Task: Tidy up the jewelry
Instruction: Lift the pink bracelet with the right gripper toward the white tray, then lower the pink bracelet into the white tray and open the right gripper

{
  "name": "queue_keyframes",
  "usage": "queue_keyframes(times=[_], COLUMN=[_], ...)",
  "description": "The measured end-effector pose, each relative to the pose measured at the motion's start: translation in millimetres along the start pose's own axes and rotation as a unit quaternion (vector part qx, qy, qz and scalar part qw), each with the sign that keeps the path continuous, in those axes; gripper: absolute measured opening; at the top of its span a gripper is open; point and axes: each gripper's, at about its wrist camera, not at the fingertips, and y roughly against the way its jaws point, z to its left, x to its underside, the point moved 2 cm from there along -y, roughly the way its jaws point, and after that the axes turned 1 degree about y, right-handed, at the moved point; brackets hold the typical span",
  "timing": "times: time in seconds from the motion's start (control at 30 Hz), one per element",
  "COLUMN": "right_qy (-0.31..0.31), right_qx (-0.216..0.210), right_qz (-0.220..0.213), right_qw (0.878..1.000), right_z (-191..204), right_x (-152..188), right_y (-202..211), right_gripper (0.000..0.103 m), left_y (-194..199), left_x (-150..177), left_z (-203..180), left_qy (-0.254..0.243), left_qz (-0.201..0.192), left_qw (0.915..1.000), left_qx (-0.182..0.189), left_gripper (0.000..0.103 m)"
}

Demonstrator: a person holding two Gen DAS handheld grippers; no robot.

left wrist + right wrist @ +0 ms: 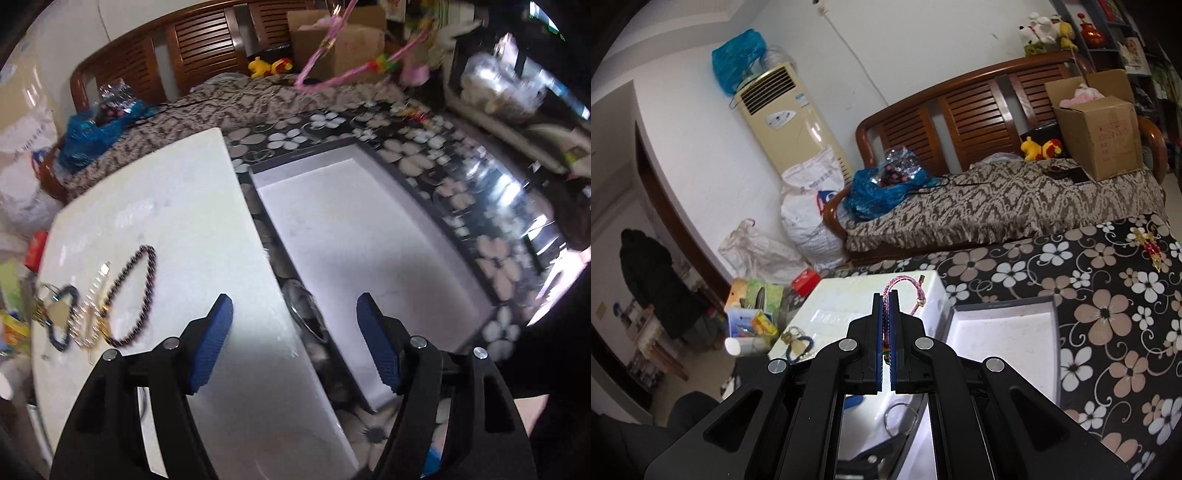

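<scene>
On the white board (pixel 192 221), beads (pixel 135 295) lie left of empty, spread left gripper (pixel 295 314); right gripper (pixel 886 295) pinches pink bracelet (pixel 905 286).

Pink braided bracelet (pixel 903 286), floral tablecloth (pixel 1108 314)

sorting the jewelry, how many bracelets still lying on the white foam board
3, maybe more hidden in the tangle: a dark purple bead bracelet, a pearl bracelet beside it, and a dark blue bead bracelet at the edge of the white foam board.

Roughly four bracelets (pixel 135 295), one box (pixel 369 236).
</scene>
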Motion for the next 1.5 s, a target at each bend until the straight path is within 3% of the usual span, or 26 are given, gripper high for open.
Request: queue_keyframes(times=[0.1, 0.17, 0.23, 0.27, 0.33, 0.47, 0.6, 0.73, 0.93, 1.07, 1.1, 1.17, 1.23, 1.37, 1.47, 1.5], right_qy=[-0.007, -0.013, -0.022, -0.025, -0.028, -0.029, -0.027, -0.026, -0.03, -0.032, -0.033, -0.035, -0.035, -0.032, -0.037, -0.038], right_qx=[-0.001, 0.0, -0.002, -0.003, -0.003, -0.004, -0.004, -0.004, 0.0, 0.004, 0.004, 0.006, 0.007, 0.011, 0.013, 0.015], right_qz=[-0.009, -0.015, -0.023, -0.025, -0.029, -0.034, -0.033, -0.033, -0.028, -0.024, -0.024, -0.023, -0.023, -0.021, -0.018, -0.015], right_qw=[1.0, 1.0, 0.999, 0.999, 0.999, 0.999, 0.999, 0.999, 0.999, 0.999, 0.999, 0.999, 0.999, 0.999, 0.999, 0.999], right_z=[-5.0, -8.0, -11.5, -13.0, -14.7, -13.9, -13.1, -13.8, -13.8, -14.7, -15.6, -17.5, -19.9, -23.6, -29.1, -31.0], right_x=[-3.5, -5.1, -7.4, -8.4, -9.7, -10.1, -10.3, -9.8, -11.6, -12.0, -11.5, -10.9, -9.8, -8.1, -6.1, -4.7], right_y=[7.0, 11.2, 16.1, 17.4, 19.8, 22.8, 22.4, 22.6, 24.1, 24.1, 24.2, 24.3, 23.9, 25.5, 25.8, 25.7], right_gripper=[0.003, 0.003, 0.003, 0.003, 0.003, 0.003, 0.003, 0.003, 0.003, 0.003, 0.003, 0.003, 0.003, 0.003, 0.003, 0.003], left_y=[-6.8, -7.7, -7.5, -5.3, 0.6, 1.5, 11.3, 20.2, 20.2, 13.9, 14.1, 12.5, 11.3, 6.9, 3.9, 3.9], left_x=[-4.2, -5.3, -6.1, -7.2, -11.4, -11.3, -6.6, -4.6, -4.3, -6.5, -6.7, -15.2, -21.8, -30.7, -30.5, -29.8], left_z=[-6.2, -6.4, -8.8, -10.2, -10.8, -1.6, 18.4, 29.8, 40.4, 42.7, 43.2, 36.7, 31.7, 24.2, 19.6, 19.2], left_qy=[-0.03, -0.046, -0.063, -0.066, -0.06, -0.022, 0.043, 0.071, 0.09, 0.113, 0.113, 0.108, 0.105, 0.097, 0.089, 0.087], left_qz=[0.014, 0.017, 0.019, 0.018, 0.018, 0.019, -0.009, -0.029, -0.029, -0.02, -0.023, -0.029, -0.036, -0.036, -0.029, -0.028], left_qw=[0.9979, 0.9947, 0.9936, 0.9939, 0.9954, 0.999, 0.9989, 0.9967, 0.9949, 0.9916, 0.9912, 0.9913, 0.9912, 0.9916, 0.9918, 0.9921], left_qx=[-0.056, -0.091, -0.092, -0.086, -0.073, -0.034, 0.013, 0.025, 0.033, 0.06, 0.064, 0.069, 0.072, 0.078, 0.087, 0.086], left_gripper=[0.058, 0.04, 0.033, 0.018, 0.0, 0.0, 0.0, 0.0, 0.0, 0.001, 0.006, 0.044, 0.06, 0.057, 0.038, 0.038])
